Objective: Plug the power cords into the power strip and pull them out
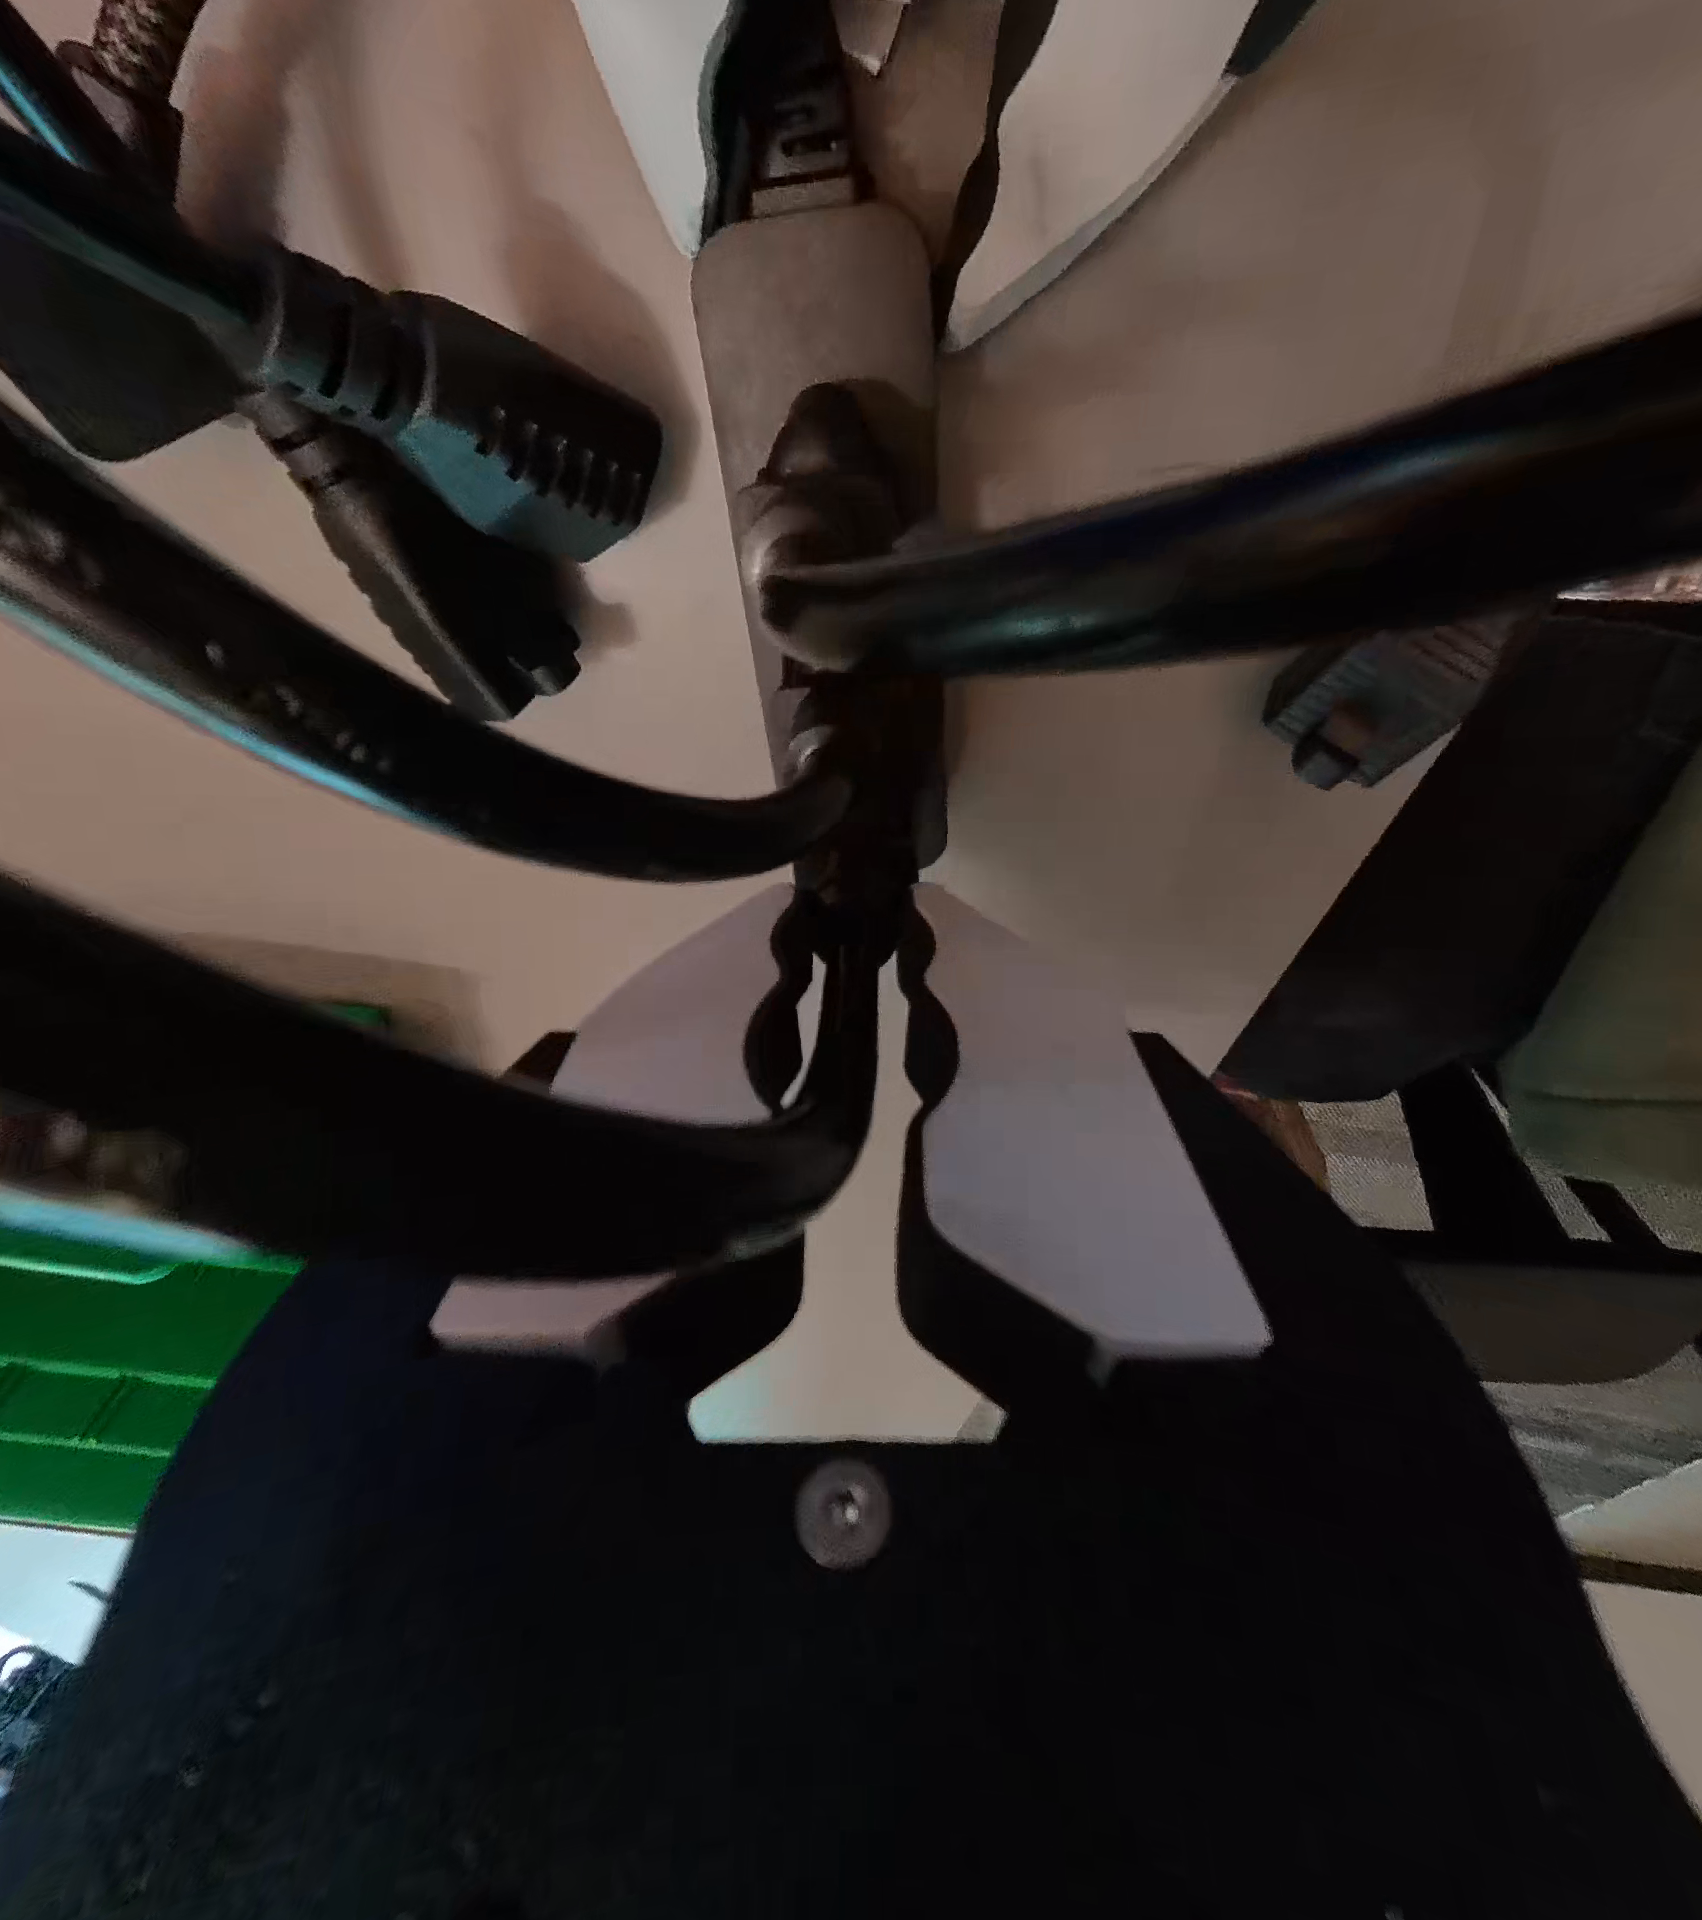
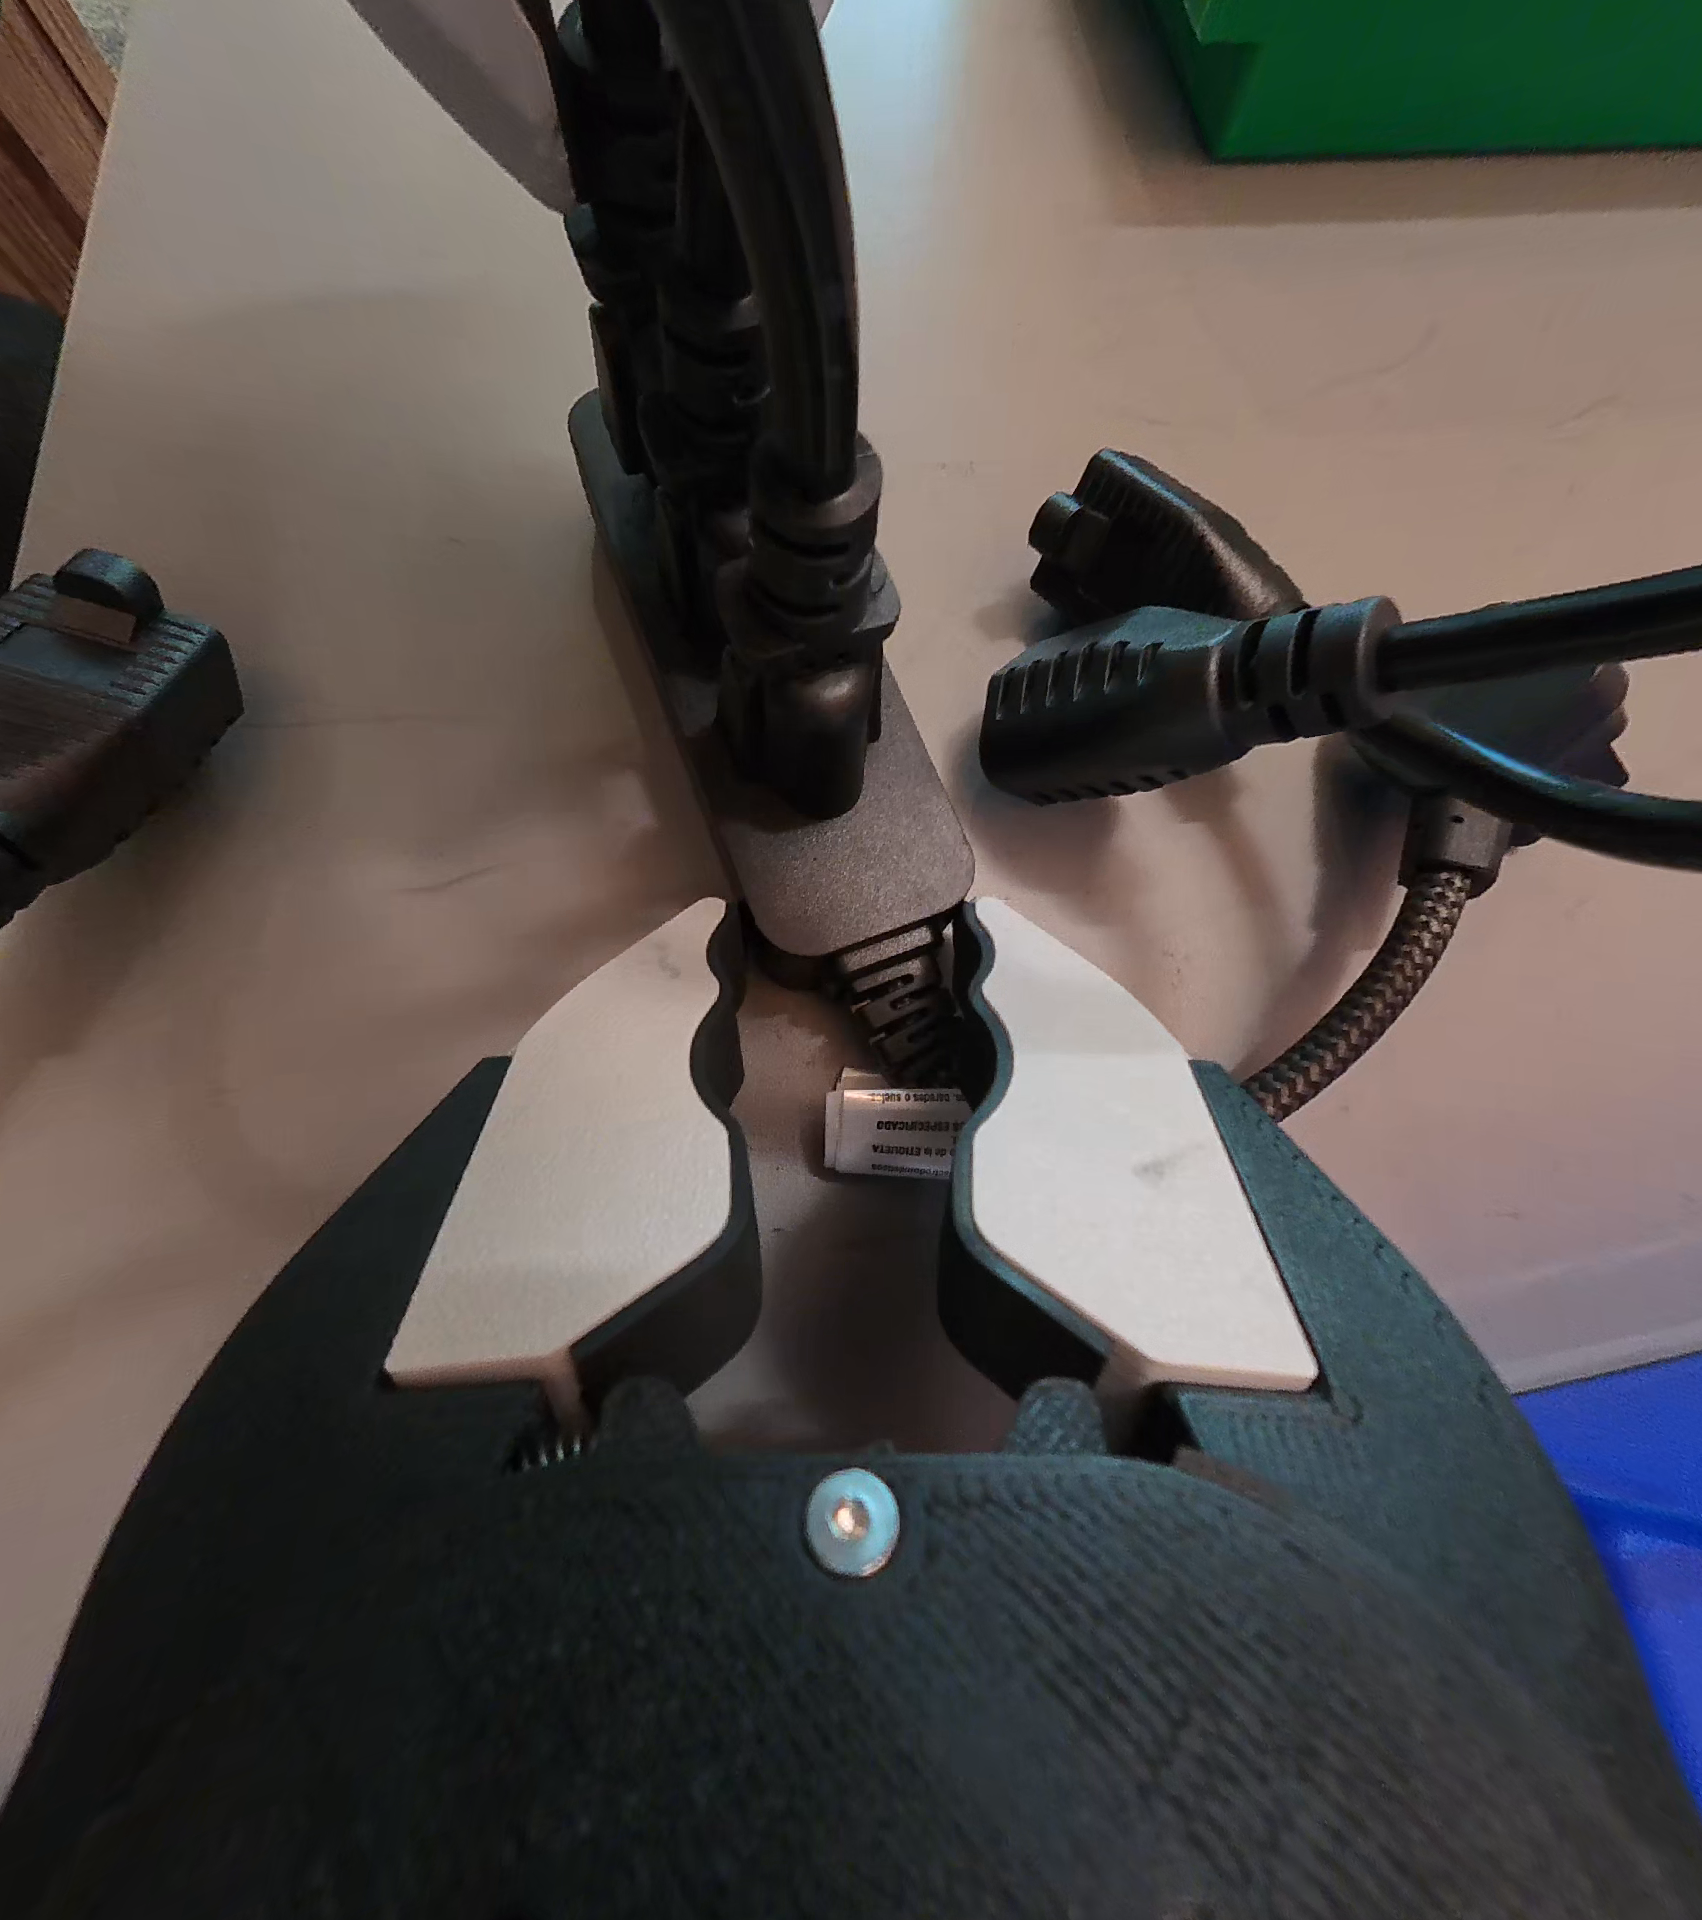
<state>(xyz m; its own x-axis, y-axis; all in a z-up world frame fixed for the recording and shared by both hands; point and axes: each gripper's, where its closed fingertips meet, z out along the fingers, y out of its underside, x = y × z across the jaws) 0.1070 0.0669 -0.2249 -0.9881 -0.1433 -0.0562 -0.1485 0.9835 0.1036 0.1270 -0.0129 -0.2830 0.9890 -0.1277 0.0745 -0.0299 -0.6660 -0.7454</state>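
On the beige tabletop, several black power cords sit plugged into the grey power strip; pulling remains. Right gripper pinches the strip's end; left gripper clamps one plug.

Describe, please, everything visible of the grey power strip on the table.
The long, narrow grey power strip with rounded corners looks like matte plastic and lies flat on the beige table. Several black plugs stand in a row in it. The right gripper straddles its near end, where its ribbed black cord exits.

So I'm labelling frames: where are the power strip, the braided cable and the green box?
power strip (image 2: 852, 831): right wrist view, bare near end.
braided cable (image 2: 1366, 997): right wrist view, mid-curve.
green box (image 2: 1491, 73): right wrist view, front wall.
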